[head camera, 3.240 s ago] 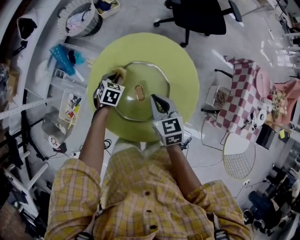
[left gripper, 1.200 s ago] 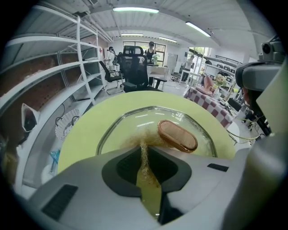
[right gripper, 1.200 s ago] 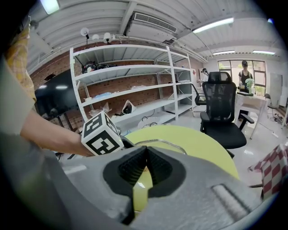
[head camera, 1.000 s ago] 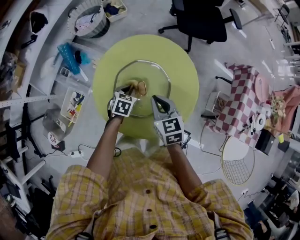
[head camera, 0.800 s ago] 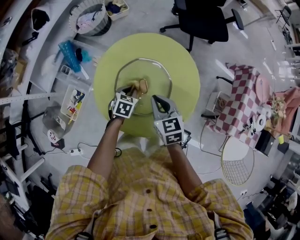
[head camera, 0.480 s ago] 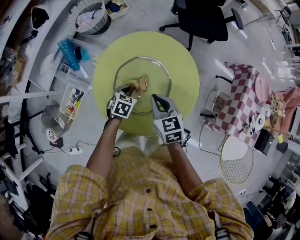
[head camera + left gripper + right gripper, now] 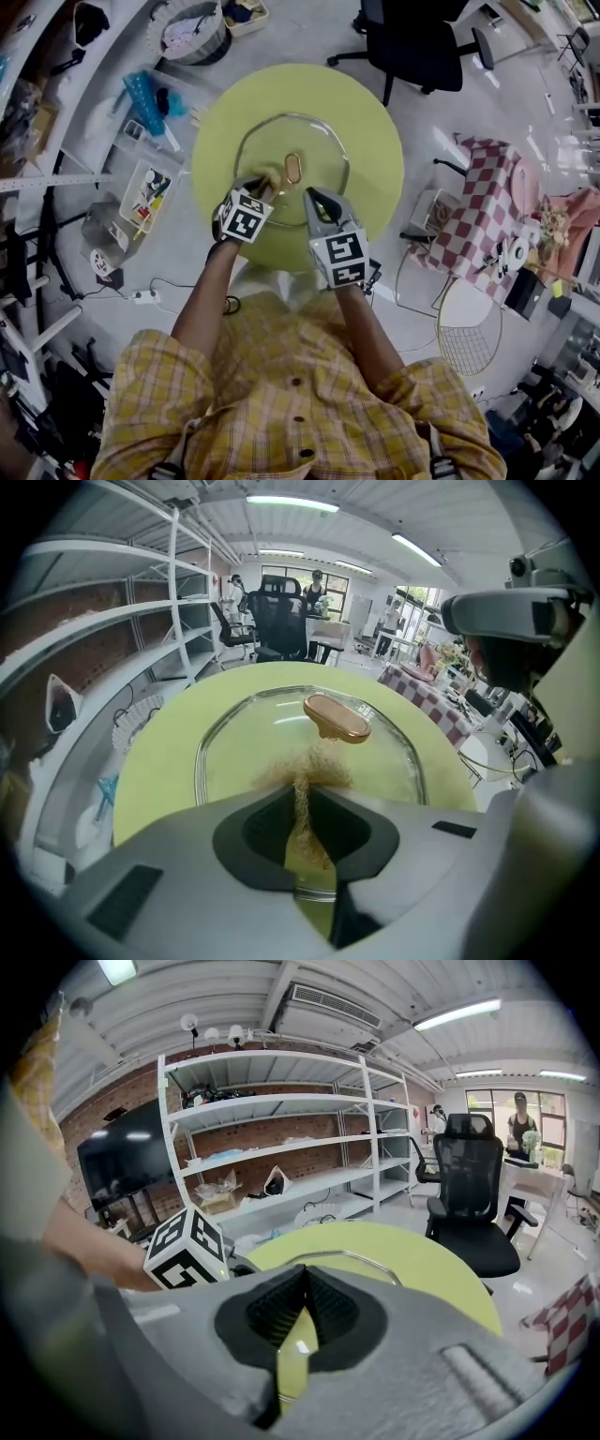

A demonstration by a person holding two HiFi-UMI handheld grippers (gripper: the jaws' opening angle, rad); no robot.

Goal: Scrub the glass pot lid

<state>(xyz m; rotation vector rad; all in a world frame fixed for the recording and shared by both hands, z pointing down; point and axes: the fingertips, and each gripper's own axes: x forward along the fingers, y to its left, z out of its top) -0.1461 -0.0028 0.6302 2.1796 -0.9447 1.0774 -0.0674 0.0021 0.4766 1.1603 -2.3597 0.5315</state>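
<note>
A glass pot lid (image 7: pixel 319 150) with a brown knob (image 7: pixel 292 169) lies on a round yellow-green table (image 7: pixel 370 141). My left gripper (image 7: pixel 260 184) is shut on a tan fibrous scrubber (image 7: pixel 269 175), which presses on the glass just left of the knob. In the left gripper view the scrubber (image 7: pixel 309 766) spreads out on the lid (image 7: pixel 244 752) below the knob (image 7: pixel 336 718), pinched in the left gripper (image 7: pixel 301 803). My right gripper (image 7: pixel 315 199) is shut on the lid's near rim. In the right gripper view the right gripper (image 7: pixel 302 1286) pinches the edge of the lid (image 7: pixel 352 1261).
A black office chair (image 7: pixel 417 37) stands beyond the table. White shelving (image 7: pixel 56 141) with bins and a blue brush runs along the left. To the right are a checked cloth (image 7: pixel 473 202) and a wire stool (image 7: pixel 467 328). A person in a yellow plaid shirt holds both grippers.
The left gripper has carried the scrubber from the lid's left edge across to the knob. Over the last second it only shifts slightly there. The right gripper keeps its hold.
</note>
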